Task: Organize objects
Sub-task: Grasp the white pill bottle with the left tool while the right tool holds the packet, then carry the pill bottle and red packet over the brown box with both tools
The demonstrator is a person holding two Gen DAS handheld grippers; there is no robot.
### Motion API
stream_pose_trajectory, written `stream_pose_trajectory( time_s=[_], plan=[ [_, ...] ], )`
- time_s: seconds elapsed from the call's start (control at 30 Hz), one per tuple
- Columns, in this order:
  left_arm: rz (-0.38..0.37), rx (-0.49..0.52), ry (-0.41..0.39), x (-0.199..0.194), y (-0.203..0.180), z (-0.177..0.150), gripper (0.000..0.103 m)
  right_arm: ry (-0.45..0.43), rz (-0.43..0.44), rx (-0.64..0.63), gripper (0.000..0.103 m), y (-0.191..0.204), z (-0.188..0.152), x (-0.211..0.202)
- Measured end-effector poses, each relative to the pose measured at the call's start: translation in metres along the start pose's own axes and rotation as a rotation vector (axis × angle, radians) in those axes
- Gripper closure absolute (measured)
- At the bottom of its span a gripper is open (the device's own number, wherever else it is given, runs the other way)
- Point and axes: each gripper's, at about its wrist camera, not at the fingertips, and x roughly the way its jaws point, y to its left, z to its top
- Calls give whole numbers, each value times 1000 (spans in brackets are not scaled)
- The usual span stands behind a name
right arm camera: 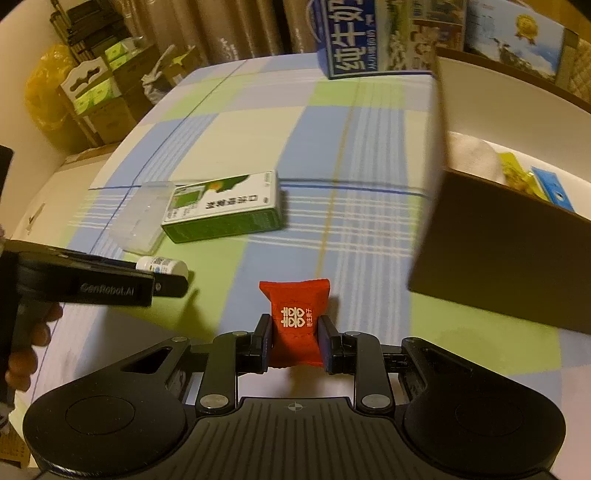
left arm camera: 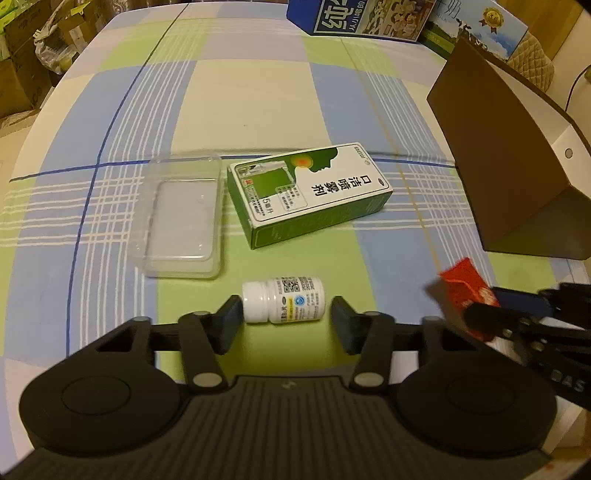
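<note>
**Item 1 – left gripper** (left arm camera: 284,325): fingers spread wide, nothing gripped. White pill bottle (left arm camera: 283,300) lies on its side between them, cap end touching or just beside the left finger, gap at the right finger.

**Item 2 – right gripper** (right arm camera: 294,345): fingers clenched on red candy packet (right arm camera: 295,325), held upright, lifted off the cloth. Same packet shows at right edge of left wrist view, blurred.

**Item 3 – brown box** (right arm camera: 509,251): open-topped, right side of counter (right arm camera: 258,122). Contents partly seen over the rim: yellow and blue wrappers, sth pale. Prob. the collection bin.

**Item 4 – green/white carton** (left arm camera: 308,192): flat, mid-counter, untouched.

**Item 5 – clear plastic tray** (left arm camera: 181,221): empty, just left of carton, near the bottle.

**Item 6 – blue milk cartons** (left arm camera: 354,16): far edge, bkgd only.

**Step in hand (est.):** packet to go into brown box; bottle pickup lined up next.

**Handling notes:**
- Packet is soft; keep squeeze steady, carry above the near wall, release well inside the rim, not over the edge.
- Bottle is round and will roll; centre the fingers across cap and base before closing, and close slowly so it isn't nudged away.
- Keep the two grippers apart; they sit near each other now.
</note>
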Motion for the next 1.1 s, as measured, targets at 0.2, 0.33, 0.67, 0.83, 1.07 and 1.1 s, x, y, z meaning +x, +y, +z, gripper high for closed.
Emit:
stream_pose_trajectory(
  time_s=[0.2,0.33,0.67,0.83,1.07,1.1],
  plan=[
    [15,9,-13,0,-6,0,61,-14,5,17,80,-14,-6,-18],
    [18,6,-14,-5,-12,-3,61,-31,21,20,80,-23,-8,-30],
    [5,16,-70,-41,-42,-8,61,-80,82,3,80,-38,-7,-63],
    [-13,36,-106,-60,-67,-3,61,-116,104,-2,80,-48,-6,-84],
    [-43,71,-154,-77,-105,4,61,-157,107,12,80,-70,-10,-110],
    [-47,76,-160,-79,-110,5,61,-161,105,16,80,-73,-11,-114]
  ],
)
